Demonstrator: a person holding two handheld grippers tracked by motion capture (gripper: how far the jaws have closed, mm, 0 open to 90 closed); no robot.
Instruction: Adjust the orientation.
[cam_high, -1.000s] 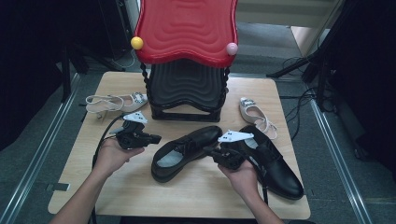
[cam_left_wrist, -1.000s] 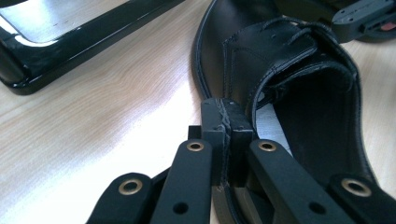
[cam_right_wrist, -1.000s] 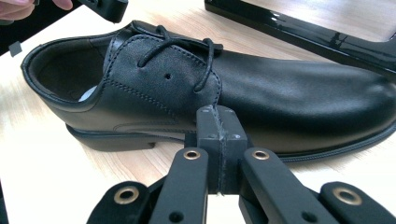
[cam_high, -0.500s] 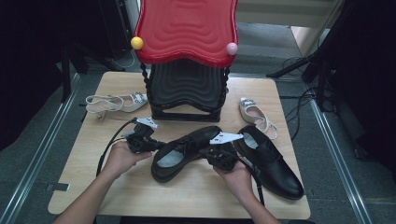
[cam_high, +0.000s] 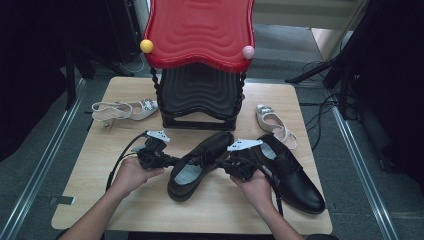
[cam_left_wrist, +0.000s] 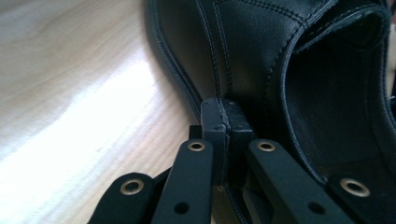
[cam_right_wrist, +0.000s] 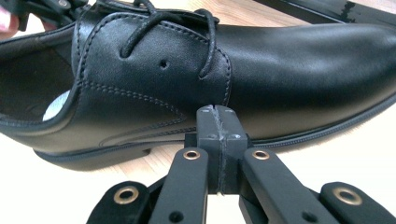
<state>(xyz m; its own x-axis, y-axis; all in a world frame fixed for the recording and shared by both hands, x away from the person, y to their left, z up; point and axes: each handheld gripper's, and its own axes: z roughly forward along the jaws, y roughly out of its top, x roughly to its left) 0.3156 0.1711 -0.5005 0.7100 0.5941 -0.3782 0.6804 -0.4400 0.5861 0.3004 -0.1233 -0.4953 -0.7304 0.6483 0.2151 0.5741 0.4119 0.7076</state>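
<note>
Black leather is what both tools are working on: a lace-up shoe lies slantwise at the middle of the table, toe toward the red-topped rack, heel toward the person. Its mate sits just beside it on the right. The left gripper comes in at the shoe's left flank near the heel opening, and in the left gripper view its jaws are pressed flat together with nothing between them, tip right against the leather by the seam. The right gripper is on the opposite flank; in the right gripper view its jaws are likewise closed on nothing, tip touching the side just above the sole, below the laces. To my eye the two closed tips are bracketing the shoe to nudge or turn it, perhaps to line it up with its mate. Done well, that means pushing low, near the sole, so the shoe slides rather than tips, and keeping both pushes even so it does not spin away. A pale sandal and another lie well clear by the rack.
</note>
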